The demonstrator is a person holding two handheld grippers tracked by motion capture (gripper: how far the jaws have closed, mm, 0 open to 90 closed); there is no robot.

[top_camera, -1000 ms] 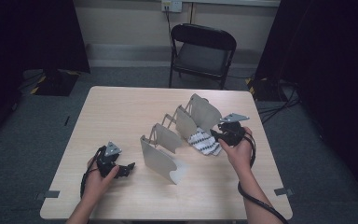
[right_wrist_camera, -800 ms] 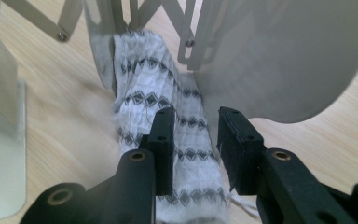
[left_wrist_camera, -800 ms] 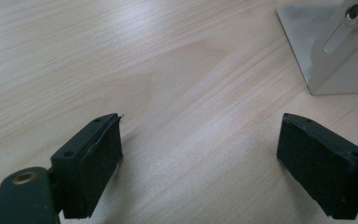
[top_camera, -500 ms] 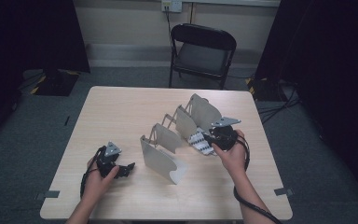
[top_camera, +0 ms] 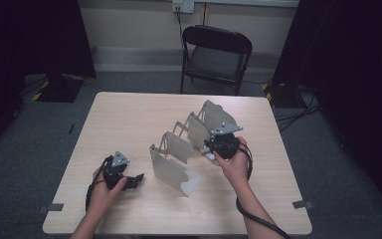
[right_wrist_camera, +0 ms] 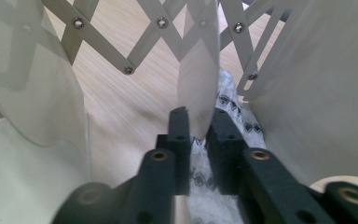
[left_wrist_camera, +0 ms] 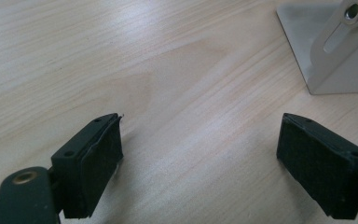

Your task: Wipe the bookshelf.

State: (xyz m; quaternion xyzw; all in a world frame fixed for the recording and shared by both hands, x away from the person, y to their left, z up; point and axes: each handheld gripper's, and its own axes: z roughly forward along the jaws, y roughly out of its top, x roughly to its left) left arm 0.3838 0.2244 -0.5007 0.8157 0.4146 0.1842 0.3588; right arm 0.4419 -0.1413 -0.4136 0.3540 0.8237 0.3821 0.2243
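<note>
A pale grey folding rack (top_camera: 179, 149) of several upright plates joined by scissor bars (right_wrist_camera: 98, 46) stands mid-table. A white pouch with a black pattern (right_wrist_camera: 233, 107) lies on the table between its far plates, and I also see that pouch (top_camera: 207, 155) from above. My right gripper (right_wrist_camera: 198, 123) reaches into that slot; its jaws have just been closing and now pinch the pouch, with one plate's edge (right_wrist_camera: 198, 70) right at the fingertips. From above, the right gripper (top_camera: 211, 148) sits against the rack. My left gripper (left_wrist_camera: 198, 158) rests open on bare wood, left of the rack's nearest plate (left_wrist_camera: 335, 56).
The light wooden table (top_camera: 129, 114) has free room on its left half and along the front edge. A black folding chair (top_camera: 216, 55) stands behind the table. Dark curtains hang on both sides, and cables lie on the floor at the right.
The right gripper has moved left into the rack's slot over the patterned pouch, and its jaws have closed. The left gripper has stayed put.
</note>
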